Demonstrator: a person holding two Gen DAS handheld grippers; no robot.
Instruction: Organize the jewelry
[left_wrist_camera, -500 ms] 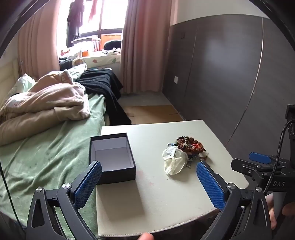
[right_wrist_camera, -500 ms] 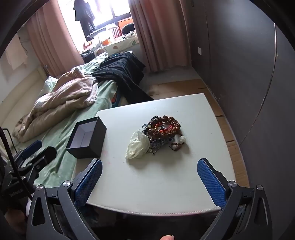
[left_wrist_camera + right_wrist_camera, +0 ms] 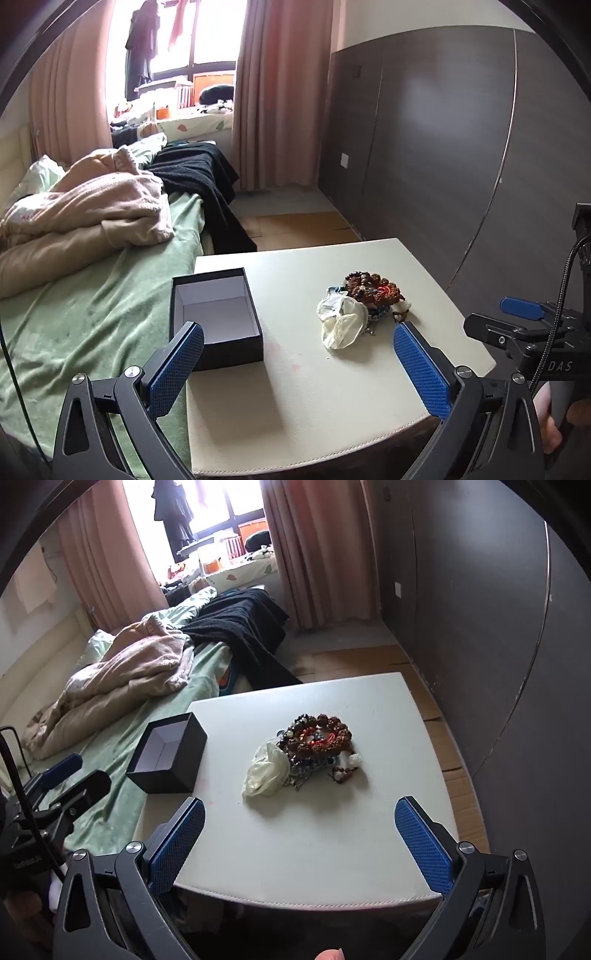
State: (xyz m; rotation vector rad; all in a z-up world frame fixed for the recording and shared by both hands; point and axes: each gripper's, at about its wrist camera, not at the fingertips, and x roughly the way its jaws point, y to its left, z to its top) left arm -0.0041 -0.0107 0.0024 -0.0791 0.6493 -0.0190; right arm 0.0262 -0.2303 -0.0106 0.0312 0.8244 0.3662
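Observation:
A pile of jewelry (image 3: 373, 291) (image 3: 317, 738), brown bead bracelets with red thread on top of chains, lies on the white table (image 3: 314, 387) (image 3: 295, 842). A cream cloth pouch (image 3: 341, 323) (image 3: 267, 770) rests against its near left side. A black box (image 3: 216, 317) (image 3: 168, 753) with a pale lining stands without a lid at the table's left edge, and nothing shows inside it. My left gripper (image 3: 297, 369) hovers open over the near table, between box and pile. My right gripper (image 3: 299, 843) is open too, short of the pile, with nothing between its fingers.
A bed with a green sheet (image 3: 92, 314), a pink blanket (image 3: 92, 218) and dark clothing (image 3: 199, 177) runs along the table's left side. Dark wall panels (image 3: 461, 147) stand to the right. The right gripper's body (image 3: 524, 332) shows at the left wrist view's right edge.
Both views have shifted only slightly. The box, pouch and jewelry lie where they were, and both grippers stay wide open.

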